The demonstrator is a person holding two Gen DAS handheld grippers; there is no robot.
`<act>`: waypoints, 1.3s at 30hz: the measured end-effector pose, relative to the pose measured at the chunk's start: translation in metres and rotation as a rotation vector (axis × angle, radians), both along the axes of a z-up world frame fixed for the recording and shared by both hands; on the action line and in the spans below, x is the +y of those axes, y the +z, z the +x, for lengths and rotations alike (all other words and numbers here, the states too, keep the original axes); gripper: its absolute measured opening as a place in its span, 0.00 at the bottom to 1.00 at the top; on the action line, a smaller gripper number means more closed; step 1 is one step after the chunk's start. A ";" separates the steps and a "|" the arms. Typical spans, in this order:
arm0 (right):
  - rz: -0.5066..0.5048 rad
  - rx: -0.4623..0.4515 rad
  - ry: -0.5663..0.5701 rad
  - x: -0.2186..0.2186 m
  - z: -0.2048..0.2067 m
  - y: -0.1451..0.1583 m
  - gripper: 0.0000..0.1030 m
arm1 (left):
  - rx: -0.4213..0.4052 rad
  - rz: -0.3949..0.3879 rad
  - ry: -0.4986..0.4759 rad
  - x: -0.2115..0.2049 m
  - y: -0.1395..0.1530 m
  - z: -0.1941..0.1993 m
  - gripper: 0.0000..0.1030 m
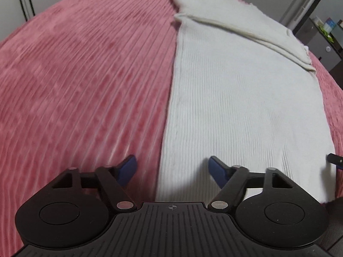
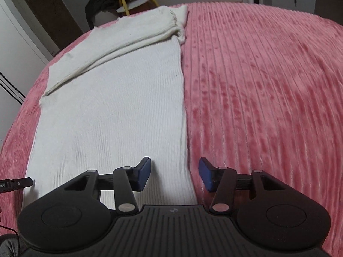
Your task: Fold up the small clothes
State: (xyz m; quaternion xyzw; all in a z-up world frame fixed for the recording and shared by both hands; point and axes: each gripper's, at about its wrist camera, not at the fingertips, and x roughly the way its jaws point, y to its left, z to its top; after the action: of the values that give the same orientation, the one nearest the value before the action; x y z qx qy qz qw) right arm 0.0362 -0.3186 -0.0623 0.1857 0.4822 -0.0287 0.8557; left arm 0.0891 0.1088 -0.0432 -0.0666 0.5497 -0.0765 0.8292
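white ribbed knit garment (image 1: pixel 235 98) lies flat on a pink corduroy-ribbed bedspread (image 1: pixel 85 85), long axis running away from both grippers, sleeves folded across the far end. left hand-held gripper (image 1: pixel 172 170) w/ jaws apart, empty, straddles the near-left edge; right hand-held gripper (image 2: pixel 174 176) likewise apart over the near-right edge. both about equally near the hem.

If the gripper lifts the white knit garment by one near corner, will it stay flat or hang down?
The white knit garment would probably hang limp: its folded sleeve lies soft and flat. It looks thin, so likely light. The ribbed pink bedcover may drag on it slightly.
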 end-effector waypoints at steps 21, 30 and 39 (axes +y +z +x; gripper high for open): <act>0.068 0.037 0.070 -0.004 -0.008 -0.009 0.17 | 0.034 -0.024 -0.045 -0.004 -0.003 -0.003 0.15; 0.139 -0.019 0.102 -0.008 -0.012 -0.003 0.08 | -0.012 -0.021 -0.107 -0.020 0.017 -0.002 0.10; 0.350 -0.098 0.051 -0.015 0.022 0.015 0.07 | -0.104 -0.208 -0.059 -0.019 0.065 0.045 0.10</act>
State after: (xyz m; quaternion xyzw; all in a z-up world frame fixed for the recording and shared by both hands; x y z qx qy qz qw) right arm 0.0577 -0.3331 -0.0473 0.3206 0.4420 0.0862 0.8333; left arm 0.1340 0.0898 0.0216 -0.1323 0.4967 -0.1610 0.8426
